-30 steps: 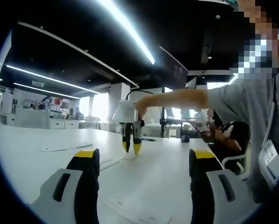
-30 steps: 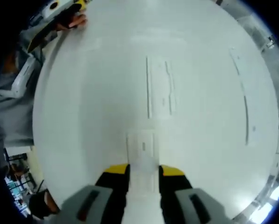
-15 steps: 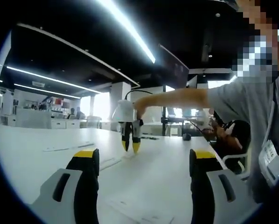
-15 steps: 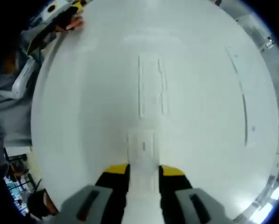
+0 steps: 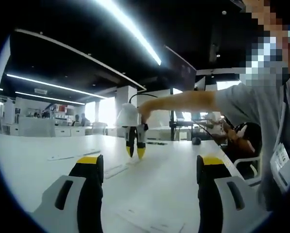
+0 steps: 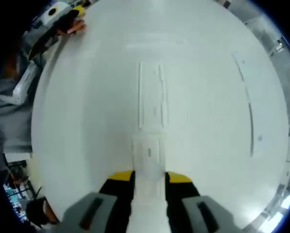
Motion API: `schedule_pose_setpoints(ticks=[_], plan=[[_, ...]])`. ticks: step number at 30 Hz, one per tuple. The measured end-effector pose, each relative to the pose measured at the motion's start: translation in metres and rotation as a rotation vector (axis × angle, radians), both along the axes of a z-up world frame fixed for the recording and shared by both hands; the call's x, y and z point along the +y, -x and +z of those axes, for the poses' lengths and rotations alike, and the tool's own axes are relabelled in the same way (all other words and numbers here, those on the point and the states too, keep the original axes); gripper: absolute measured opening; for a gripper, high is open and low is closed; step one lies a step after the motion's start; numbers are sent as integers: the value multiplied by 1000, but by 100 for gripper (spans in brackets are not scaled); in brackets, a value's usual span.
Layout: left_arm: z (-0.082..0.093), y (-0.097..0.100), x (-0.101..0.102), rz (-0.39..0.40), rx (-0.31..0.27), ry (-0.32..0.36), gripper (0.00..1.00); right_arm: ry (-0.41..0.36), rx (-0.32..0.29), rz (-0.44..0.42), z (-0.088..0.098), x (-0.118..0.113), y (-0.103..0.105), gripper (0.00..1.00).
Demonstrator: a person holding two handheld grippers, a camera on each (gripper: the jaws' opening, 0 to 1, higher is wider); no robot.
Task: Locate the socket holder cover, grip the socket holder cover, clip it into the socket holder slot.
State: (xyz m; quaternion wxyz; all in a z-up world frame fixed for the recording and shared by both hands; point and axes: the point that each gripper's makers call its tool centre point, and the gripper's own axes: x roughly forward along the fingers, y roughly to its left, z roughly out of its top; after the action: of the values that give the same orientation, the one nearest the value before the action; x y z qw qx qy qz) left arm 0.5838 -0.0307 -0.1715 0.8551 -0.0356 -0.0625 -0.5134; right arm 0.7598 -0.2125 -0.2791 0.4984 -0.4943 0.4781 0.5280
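Note:
My right gripper [image 6: 147,177] points down at the white table [image 6: 81,126], shut on the socket holder cover [image 6: 147,151], a short white plate that sticks out past the yellow tips. Just beyond its far end lies the socket holder [image 6: 151,94], a long white rail flat on the table, roughly in line with the cover. In the left gripper view the right gripper [image 5: 136,152] hangs over the table from the person's outstretched arm [image 5: 183,103], with the rail [image 5: 114,170] below it. My left gripper [image 5: 152,162] is low over the table, open, with nothing between its jaws.
A second long thin white strip [image 6: 248,109] lies to the right of the rail, also seen as a strip [image 5: 69,156] at the left. The person's body [image 5: 276,131] stands at the table's right side. Office desks and chairs [image 5: 242,162] are beyond.
The right gripper has shifted with the cover, so the rail now sits centred just past the cover's end instead of off to the right. The left gripper has hardly moved.

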Motion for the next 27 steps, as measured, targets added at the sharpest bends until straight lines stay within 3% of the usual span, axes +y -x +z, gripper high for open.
schedule_pose_setpoints(ticks=[27], plan=[[-4,-1,-2,-2,-1,-24,76,39,-1,28,-4,4,-5,26]])
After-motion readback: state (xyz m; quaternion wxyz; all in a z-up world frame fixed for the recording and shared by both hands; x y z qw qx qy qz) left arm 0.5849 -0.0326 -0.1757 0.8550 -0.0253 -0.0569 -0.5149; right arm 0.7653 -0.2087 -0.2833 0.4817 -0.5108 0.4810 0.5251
